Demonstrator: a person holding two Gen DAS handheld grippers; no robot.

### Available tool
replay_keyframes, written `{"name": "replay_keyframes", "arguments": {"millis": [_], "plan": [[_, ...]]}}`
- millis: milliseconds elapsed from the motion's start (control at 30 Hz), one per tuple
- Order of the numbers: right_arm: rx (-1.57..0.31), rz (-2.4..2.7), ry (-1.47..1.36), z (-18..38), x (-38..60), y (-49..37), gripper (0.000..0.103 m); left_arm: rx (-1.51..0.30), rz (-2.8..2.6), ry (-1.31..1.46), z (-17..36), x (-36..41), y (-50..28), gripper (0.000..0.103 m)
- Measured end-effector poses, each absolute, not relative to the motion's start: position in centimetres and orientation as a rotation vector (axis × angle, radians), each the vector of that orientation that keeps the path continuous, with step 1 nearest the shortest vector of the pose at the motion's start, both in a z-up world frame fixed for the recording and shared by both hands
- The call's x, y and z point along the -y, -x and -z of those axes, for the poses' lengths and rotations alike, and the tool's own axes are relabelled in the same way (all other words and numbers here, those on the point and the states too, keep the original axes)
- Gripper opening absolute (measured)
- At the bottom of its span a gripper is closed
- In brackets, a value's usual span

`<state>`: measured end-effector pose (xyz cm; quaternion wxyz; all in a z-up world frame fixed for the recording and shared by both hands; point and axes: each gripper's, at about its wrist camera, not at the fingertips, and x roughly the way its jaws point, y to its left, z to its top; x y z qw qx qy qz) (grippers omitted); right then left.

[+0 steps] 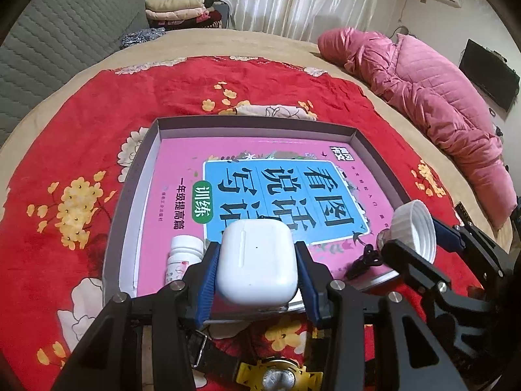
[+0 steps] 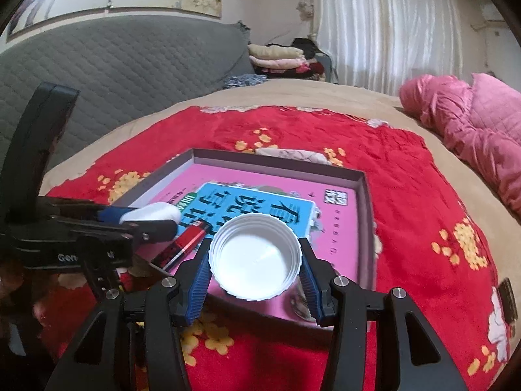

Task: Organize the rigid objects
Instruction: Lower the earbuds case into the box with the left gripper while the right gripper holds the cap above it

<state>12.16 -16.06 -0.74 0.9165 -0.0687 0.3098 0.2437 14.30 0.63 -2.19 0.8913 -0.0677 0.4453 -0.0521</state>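
Progress looked partial from the left wrist: a pill bottle (image 1: 182, 254) already lay in the tray (image 1: 374, 150), while the left claw (image 1: 257, 267), tilted downward, gripped an earbud case (image 1: 257, 260) above its near edge. From the right wrist, the right claw (image 2: 254, 260) clamped a white cap (image 2: 255, 257) over the tray, a red tube (image 2: 182, 244) lying inside.

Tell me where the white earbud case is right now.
The earbud case is clamped between the left gripper jaws, over the near edge of the tray, just right of the small white bottle.
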Motion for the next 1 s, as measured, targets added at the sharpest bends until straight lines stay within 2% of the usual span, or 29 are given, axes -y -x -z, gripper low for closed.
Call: {"name": "replay_keyframes", "arguments": {"millis": [1000], "plan": [[-0.685, -0.624, 0.143, 2.7, 13.1, -14.1, 0.051, -0.966, 0.032, 0.16, 4.4, -2.8, -14.9, 0.045]]}}
